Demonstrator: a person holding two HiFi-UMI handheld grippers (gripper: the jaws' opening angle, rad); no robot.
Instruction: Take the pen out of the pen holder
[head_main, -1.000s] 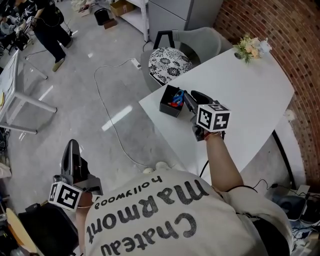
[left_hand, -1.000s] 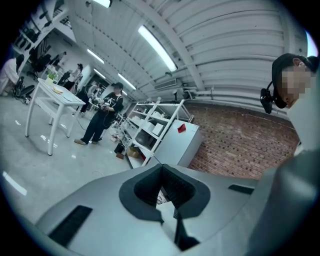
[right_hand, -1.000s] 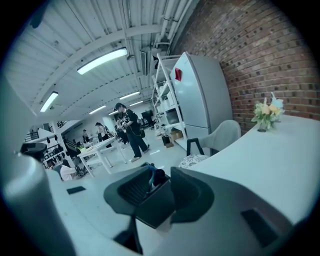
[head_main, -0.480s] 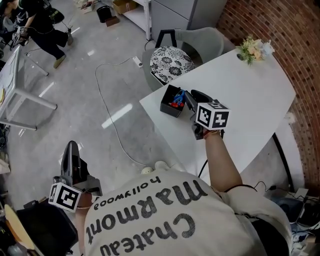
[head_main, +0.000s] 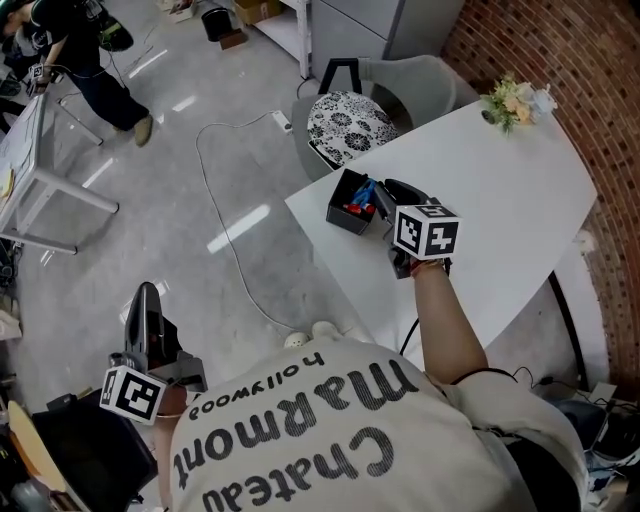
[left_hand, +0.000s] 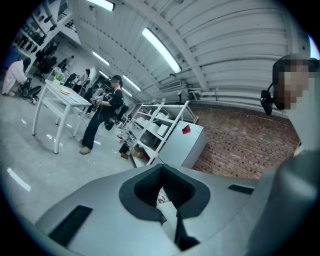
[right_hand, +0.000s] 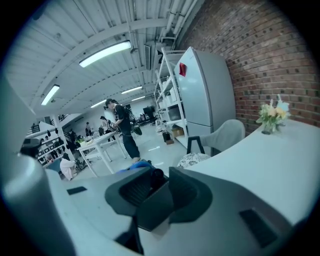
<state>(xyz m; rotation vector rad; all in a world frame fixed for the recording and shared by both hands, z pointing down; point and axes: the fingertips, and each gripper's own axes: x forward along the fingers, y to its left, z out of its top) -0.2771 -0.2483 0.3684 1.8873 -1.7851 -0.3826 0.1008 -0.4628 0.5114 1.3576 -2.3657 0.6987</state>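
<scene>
Right gripper (head_main: 378, 200) was at the black pen holder (head_main: 348, 214) on the worktop (head_main: 500, 190) corner | jaws spread, just closing beside a dark pen (right_hand: 156, 176) standing in the holder, not yet pinching | left gripper (head_main: 147, 300) was low over the floor, jaws apart, empty.

White tabletop (head_main: 500, 190) beside a red-brown brick wall (head_main: 560, 50). The pen holder (head_main: 343, 218) is black, and the pens (head_main: 360, 192) inside show blue and red. The flowers (head_main: 512, 98) are pale yellow and white with green leaves. The chair (head_main: 425, 80) is light grey, and its cushion (head_main: 345, 125) has a black-and-white floral pattern. The floor (head_main: 150, 230) is glossy grey with white glints of light. My shirt (head_main: 300, 470) is cream with black lettering. My left tongs (head_main: 146, 295) are dark grey.
</scene>
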